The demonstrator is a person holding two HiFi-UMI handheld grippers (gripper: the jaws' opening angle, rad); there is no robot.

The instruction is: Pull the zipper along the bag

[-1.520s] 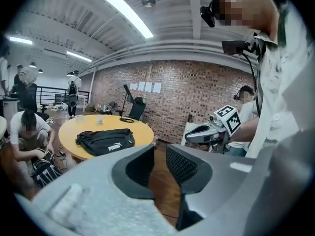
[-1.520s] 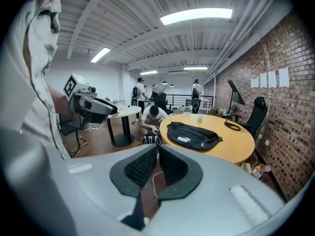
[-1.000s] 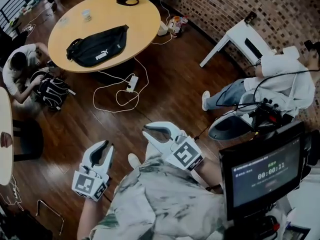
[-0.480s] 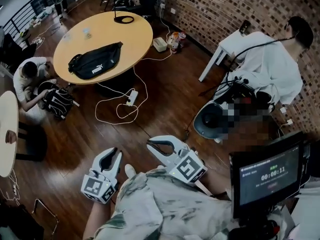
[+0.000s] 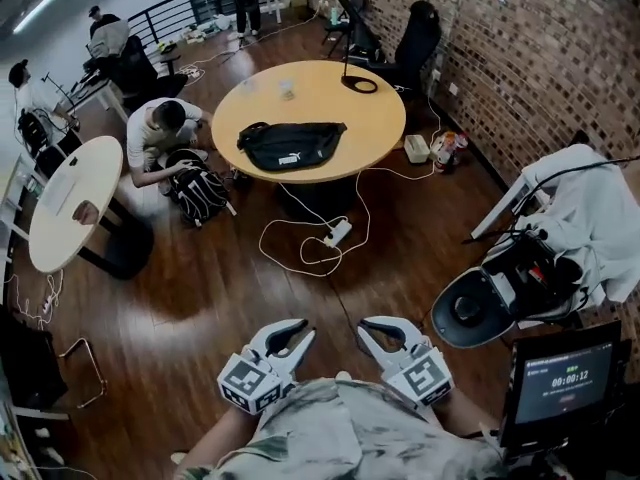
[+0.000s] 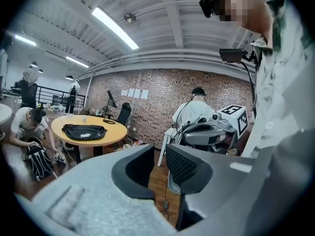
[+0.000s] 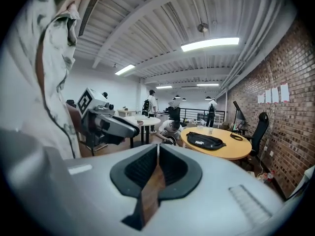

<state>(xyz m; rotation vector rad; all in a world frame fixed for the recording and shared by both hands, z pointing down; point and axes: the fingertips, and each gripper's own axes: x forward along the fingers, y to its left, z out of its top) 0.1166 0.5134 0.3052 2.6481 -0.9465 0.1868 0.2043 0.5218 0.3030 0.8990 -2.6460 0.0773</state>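
Closest to the camera, the wearer's pale leaf-patterned shirt [image 5: 350, 438] fills the bottom edge of the head view, and both forearms come out from under it, bent in tight so the two tools sit side by side just ahead of the chest. The left gripper [image 5: 288, 330] is angled up and to the right, its marker cube nearest the body. In its own view its grey jaws stand a narrow way apart, with only floor showing in the slot between them. The right gripper [image 5: 378, 326] leans up and to the left, so the two tools tip toward each other without touching. In its own view its jaws meet at the tips with nothing between them. A small black monitor with a running timer [image 5: 565, 388] sits low at the right.

Beyond the tools lies the dark polished wooden floor [image 5: 220, 278], crossed by a white power strip with looping cables [image 5: 338, 234]. Farther out is the round light-wood table [image 5: 300, 93], and on it rests the black fabric waist bag with white lettering [image 5: 292, 144], lying flat near the table's near edge, well apart from both grippers. Left of the table a crouching person in a white top [image 5: 160, 133] bends over a black backpack [image 5: 200, 193] on the floor. A red brick wall [image 5: 560, 48] closes the right side
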